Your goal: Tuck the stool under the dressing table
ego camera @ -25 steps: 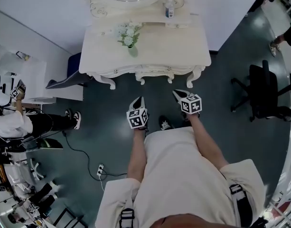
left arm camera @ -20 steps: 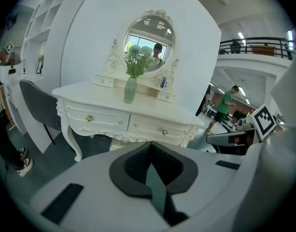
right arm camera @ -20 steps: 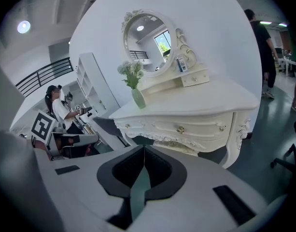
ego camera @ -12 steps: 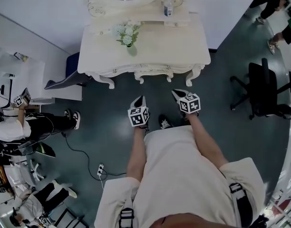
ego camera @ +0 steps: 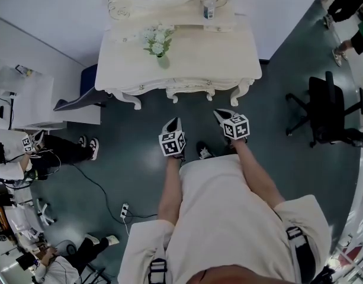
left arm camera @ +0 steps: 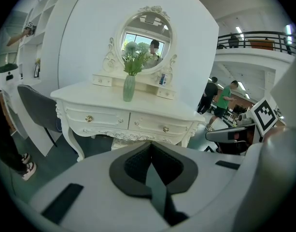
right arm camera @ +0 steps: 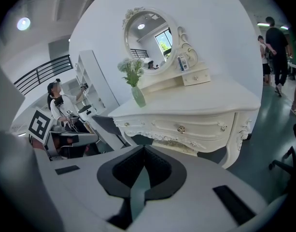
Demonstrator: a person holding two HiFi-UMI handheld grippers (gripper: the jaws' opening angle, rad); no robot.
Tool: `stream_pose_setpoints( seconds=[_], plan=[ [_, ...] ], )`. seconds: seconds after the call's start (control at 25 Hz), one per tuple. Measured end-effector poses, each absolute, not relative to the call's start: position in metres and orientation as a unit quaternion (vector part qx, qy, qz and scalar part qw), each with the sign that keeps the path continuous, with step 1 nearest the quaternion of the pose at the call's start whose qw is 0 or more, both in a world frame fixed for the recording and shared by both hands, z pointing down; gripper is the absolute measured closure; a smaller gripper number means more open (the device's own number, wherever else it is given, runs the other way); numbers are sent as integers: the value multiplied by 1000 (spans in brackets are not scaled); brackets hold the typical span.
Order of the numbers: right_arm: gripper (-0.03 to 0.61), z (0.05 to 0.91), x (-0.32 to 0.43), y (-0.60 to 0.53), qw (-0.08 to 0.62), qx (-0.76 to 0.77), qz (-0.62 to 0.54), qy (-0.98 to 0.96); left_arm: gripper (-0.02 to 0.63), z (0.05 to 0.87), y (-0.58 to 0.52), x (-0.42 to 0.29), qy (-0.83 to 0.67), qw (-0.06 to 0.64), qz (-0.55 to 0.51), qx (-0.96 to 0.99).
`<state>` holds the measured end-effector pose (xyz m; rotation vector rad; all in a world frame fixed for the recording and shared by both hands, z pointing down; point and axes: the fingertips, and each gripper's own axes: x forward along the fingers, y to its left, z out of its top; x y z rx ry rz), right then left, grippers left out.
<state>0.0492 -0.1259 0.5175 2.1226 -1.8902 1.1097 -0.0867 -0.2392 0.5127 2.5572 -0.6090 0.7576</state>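
The white dressing table [ego camera: 228, 58] stands against the wall ahead of me, carrying an oval mirror and a green vase of white flowers [ego camera: 159, 46]. Both gripper views show the table [left arm camera: 152, 108] [right arm camera: 205, 100] close in front. A pale stool [left arm camera: 119, 142] [right arm camera: 179, 148] sits beneath its drawers, only partly visible; the head view hides it under the tabletop. My left gripper [ego camera: 172, 124] [left arm camera: 151, 161] and right gripper [ego camera: 220, 115] [right arm camera: 144, 166] hover side by side just short of the table's front edge. Both are shut with nothing between the pads.
A grey chair [ego camera: 80, 102] [left arm camera: 34, 105] stands at the table's left end. A black office chair [ego camera: 323, 111] is on the right. A cable and power strip [ego camera: 125, 210] lie on the dark floor to my left. People stand at the left and far right.
Both grippers have stayed almost in the same spot before the table. The people at the left edge have shifted about.
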Motion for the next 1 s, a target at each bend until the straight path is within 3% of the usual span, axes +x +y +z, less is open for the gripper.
stream_pose_setpoints(
  seconds=[1.0],
  plan=[
    [535, 520, 52, -125, 55, 696, 365, -616, 598, 513, -242, -83, -216, 205, 269, 916]
  ],
)
